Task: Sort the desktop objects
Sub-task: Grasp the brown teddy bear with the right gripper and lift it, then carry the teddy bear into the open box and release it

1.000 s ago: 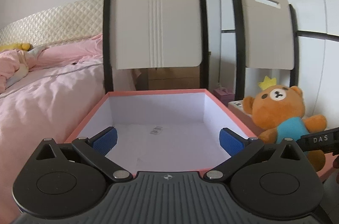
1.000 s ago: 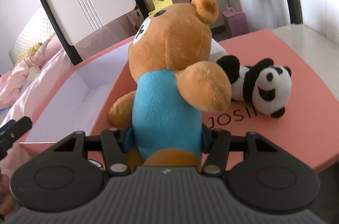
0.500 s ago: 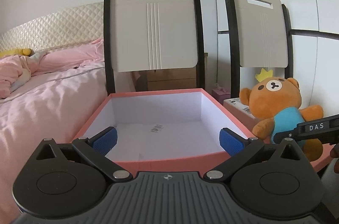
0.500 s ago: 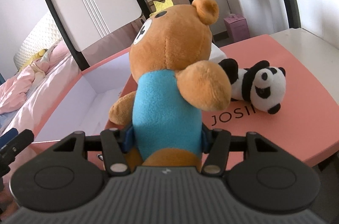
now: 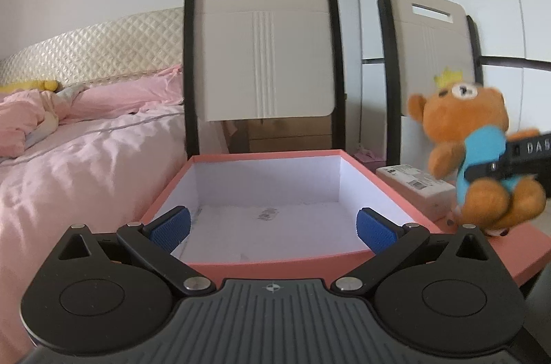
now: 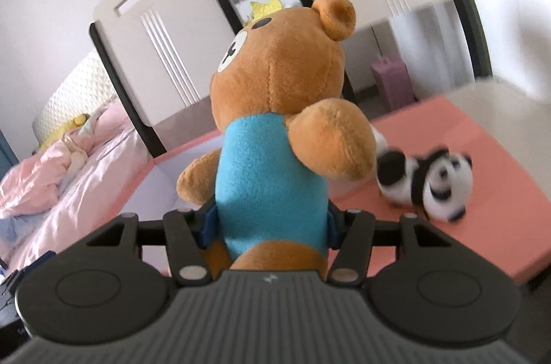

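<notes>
Your right gripper [image 6: 272, 222] is clamped on the teddy bear [image 6: 275, 136] (blue shirt); your left gripper [image 5: 272, 226] is spread wide over the pink box [image 5: 275, 264], panda [image 6: 427, 185] beside.

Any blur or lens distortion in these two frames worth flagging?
Left wrist view: the bear at the right edge is smeared, the pink box and open left tool sharp; chair backs bow from the fisheye. Right wrist view: the panda is motion-blurred, while the bear clamped in the right tool stays fairly crisp.
</notes>
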{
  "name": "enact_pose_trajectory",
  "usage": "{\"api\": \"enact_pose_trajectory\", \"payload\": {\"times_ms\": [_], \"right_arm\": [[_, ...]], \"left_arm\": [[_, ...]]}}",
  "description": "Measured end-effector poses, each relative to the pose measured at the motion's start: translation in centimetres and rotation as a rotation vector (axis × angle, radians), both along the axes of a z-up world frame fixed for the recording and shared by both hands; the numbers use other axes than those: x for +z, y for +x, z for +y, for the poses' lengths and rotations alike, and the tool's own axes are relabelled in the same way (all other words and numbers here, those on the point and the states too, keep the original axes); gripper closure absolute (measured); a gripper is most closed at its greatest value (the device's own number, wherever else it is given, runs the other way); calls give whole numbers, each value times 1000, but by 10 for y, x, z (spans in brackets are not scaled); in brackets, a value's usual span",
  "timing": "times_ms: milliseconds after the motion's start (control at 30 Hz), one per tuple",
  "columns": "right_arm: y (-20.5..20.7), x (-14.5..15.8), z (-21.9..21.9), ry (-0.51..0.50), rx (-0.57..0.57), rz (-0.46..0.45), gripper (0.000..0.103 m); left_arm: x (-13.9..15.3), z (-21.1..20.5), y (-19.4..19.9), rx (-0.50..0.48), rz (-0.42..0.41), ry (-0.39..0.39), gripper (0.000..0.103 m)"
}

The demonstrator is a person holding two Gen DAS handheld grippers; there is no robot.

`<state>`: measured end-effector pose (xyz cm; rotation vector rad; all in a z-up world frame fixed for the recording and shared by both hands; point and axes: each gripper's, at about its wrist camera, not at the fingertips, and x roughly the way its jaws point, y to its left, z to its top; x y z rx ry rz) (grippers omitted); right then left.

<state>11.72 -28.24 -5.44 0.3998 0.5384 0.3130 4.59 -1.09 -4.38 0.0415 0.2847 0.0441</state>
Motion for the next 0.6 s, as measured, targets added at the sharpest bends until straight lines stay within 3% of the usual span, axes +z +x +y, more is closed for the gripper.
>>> {"api": "enact_pose_trajectory", "payload": {"times_ms": [333, 600], "right_arm": [[67, 19, 66, -74, 164, 23, 45], [154, 17, 155, -233, 318, 167, 45]], "left_arm": [[-7, 12, 1, 20, 7, -8, 0], [-10, 29, 4, 30, 31, -66, 0]]}}
